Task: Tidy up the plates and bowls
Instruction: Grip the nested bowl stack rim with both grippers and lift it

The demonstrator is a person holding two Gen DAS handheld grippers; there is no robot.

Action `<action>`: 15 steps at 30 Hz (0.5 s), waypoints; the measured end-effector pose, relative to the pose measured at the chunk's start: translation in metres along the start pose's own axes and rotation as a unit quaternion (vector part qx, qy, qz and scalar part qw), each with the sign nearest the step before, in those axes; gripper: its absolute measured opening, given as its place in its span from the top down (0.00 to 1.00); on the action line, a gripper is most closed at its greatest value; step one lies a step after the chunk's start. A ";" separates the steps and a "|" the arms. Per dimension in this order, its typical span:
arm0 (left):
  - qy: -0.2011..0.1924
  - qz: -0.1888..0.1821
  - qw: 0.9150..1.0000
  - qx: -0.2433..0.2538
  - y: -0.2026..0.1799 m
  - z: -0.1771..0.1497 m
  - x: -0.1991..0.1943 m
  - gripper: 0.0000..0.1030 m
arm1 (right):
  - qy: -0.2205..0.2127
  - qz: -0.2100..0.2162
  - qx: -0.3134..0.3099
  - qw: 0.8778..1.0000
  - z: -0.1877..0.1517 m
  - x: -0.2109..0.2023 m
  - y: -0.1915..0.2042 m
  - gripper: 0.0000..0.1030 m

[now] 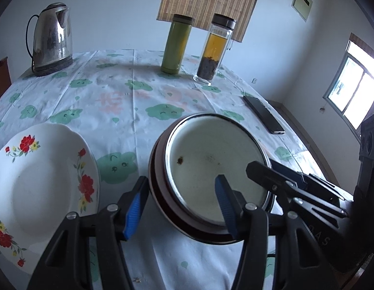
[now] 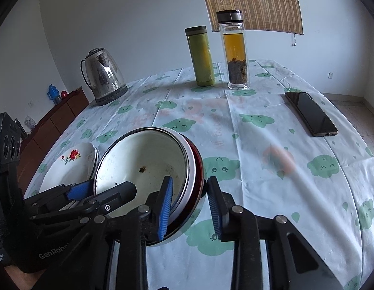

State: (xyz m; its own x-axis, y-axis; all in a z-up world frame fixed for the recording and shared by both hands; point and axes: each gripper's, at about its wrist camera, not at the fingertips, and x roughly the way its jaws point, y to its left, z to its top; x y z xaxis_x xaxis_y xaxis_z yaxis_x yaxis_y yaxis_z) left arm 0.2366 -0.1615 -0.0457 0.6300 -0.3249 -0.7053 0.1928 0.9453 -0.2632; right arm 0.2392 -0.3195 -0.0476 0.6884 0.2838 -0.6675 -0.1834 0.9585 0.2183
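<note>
A white enamel bowl (image 1: 211, 154) sits nested in a dark red bowl (image 1: 160, 191) on the table; both show in the right wrist view, white bowl (image 2: 143, 159) and red bowl (image 2: 199, 169). My left gripper (image 1: 180, 207) is open, its jaws straddling the near left rim of the stack. My right gripper (image 2: 190, 204) is open, its jaws straddling the stack's right rim; it shows in the left wrist view (image 1: 271, 171). A white plate with red flowers (image 1: 39, 183) lies to the left, also seen in the right wrist view (image 2: 68, 166).
A steel kettle (image 1: 52, 39) stands at the back left. A green flask (image 1: 177, 43) and a glass tea bottle (image 1: 214, 48) stand at the back. A black phone (image 2: 310, 113) lies at the right. The table edge (image 2: 361, 217) curves close on the right.
</note>
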 end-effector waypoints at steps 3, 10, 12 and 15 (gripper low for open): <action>0.006 0.005 1.000 0.007 -0.003 -0.002 0.004 0.47 | 0.006 -0.007 -0.003 1.000 0.000 0.003 -0.001 0.69; -0.019 -0.001 1.000 0.010 -0.007 -0.001 -0.009 0.46 | 0.009 -0.005 0.006 1.000 -0.002 0.005 -0.005 0.70; -0.026 -0.001 1.000 0.012 -0.009 0.000 -0.013 0.46 | 0.007 -0.003 0.005 1.000 -0.002 0.002 -0.004 0.70; -0.029 0.004 0.999 0.012 -0.009 0.000 -0.016 0.46 | 0.004 -0.002 0.004 1.000 0.000 0.001 -0.003 0.70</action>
State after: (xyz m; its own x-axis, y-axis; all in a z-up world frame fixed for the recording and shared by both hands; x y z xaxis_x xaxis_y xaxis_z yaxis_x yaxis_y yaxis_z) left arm 0.2246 -0.1647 -0.0319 0.6741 -0.3156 -0.6679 0.2055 0.9486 -0.2408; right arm 0.2403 -0.3221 -0.0482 0.6828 0.2807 -0.6746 -0.1748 0.9592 0.2222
